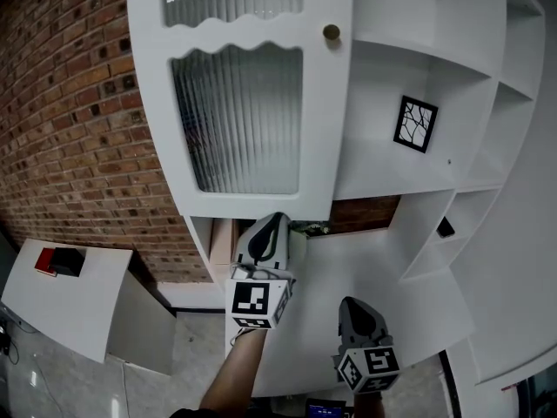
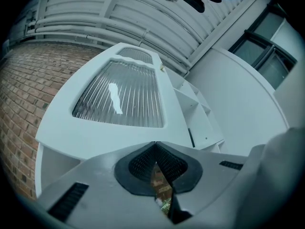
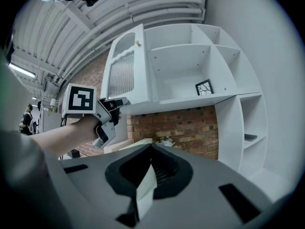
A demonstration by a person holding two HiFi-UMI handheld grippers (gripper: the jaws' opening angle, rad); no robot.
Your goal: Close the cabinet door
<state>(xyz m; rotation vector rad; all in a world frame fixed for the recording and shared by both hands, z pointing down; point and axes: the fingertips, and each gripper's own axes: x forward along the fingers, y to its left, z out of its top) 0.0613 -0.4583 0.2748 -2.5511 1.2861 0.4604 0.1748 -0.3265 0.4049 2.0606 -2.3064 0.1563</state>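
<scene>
The white cabinet door (image 1: 252, 103) with ribbed glass panes and a brass knob (image 1: 331, 32) stands swung out from the open shelves. My left gripper (image 1: 270, 226) points up at the door's bottom edge, its jaws shut with nothing between them. In the left gripper view the door (image 2: 119, 128) fills the space just above that gripper (image 2: 155, 147). The right gripper view shows the left gripper (image 3: 121, 101) with its tip at the door's (image 3: 125, 75) lower corner. My right gripper (image 1: 355, 307) hangs lower and to the right, clear of the door, and its jaws (image 3: 151, 148) are shut and empty.
A black-framed picture (image 1: 415, 124) leans in the open shelf behind the door. A dark flat object (image 1: 445, 227) lies on a lower side shelf. A brick wall (image 1: 70, 111) runs to the left. A white table (image 1: 96, 312) at lower left carries red and black items.
</scene>
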